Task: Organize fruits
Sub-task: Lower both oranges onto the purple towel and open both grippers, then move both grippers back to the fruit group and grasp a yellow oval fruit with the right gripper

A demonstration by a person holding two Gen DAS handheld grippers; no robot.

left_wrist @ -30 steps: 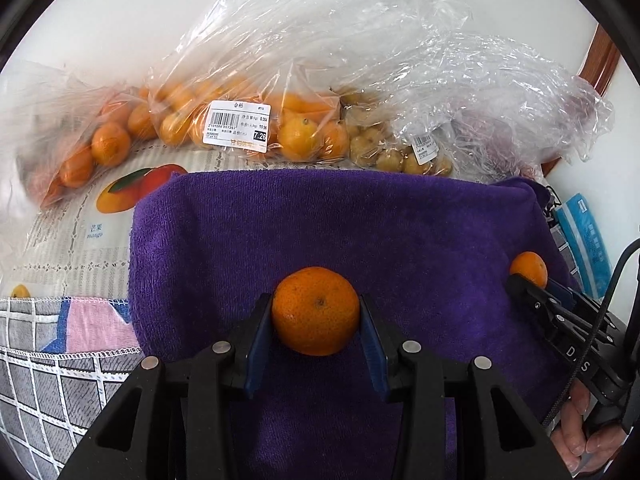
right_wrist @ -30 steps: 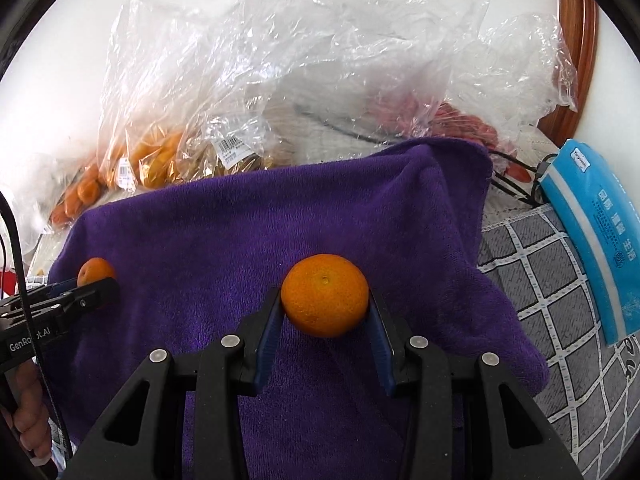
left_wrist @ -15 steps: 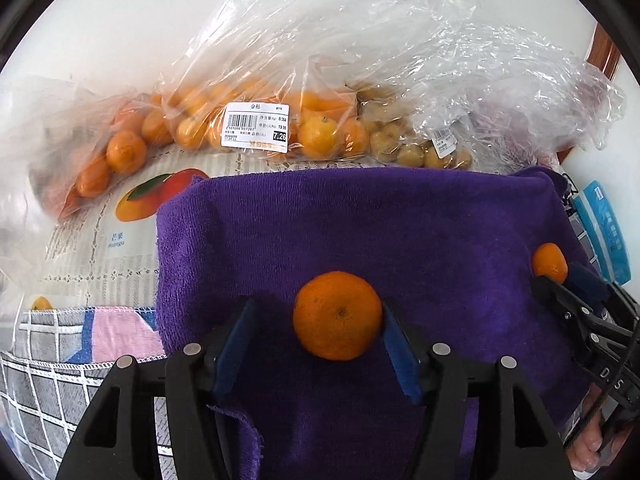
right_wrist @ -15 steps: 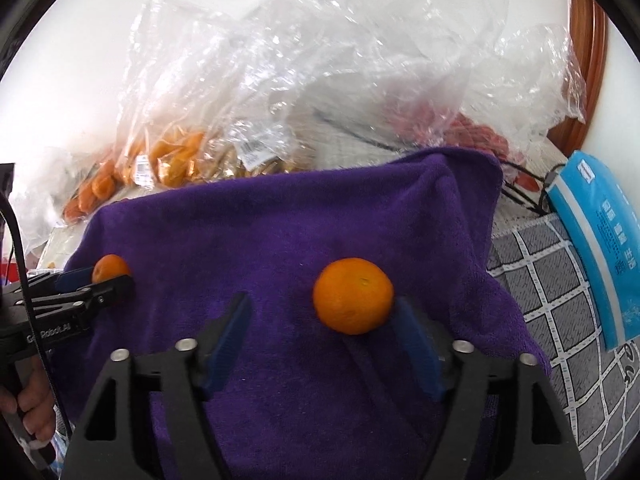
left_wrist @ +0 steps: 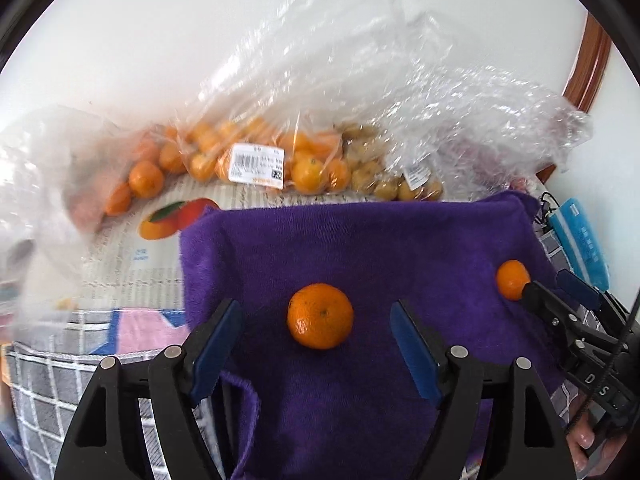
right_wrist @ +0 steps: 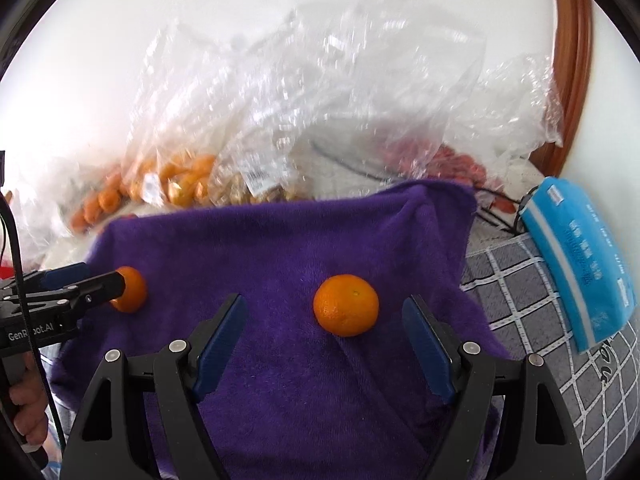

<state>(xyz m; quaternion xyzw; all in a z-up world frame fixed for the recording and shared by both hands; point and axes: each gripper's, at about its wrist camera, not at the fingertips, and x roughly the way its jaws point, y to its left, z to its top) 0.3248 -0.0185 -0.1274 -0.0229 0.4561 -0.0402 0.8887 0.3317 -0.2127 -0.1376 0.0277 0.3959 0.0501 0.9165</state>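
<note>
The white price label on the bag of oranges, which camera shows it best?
The left wrist view: the price label faces the camera, its barcode visible. In the right wrist view it is small, blurred and unreadable.
</note>
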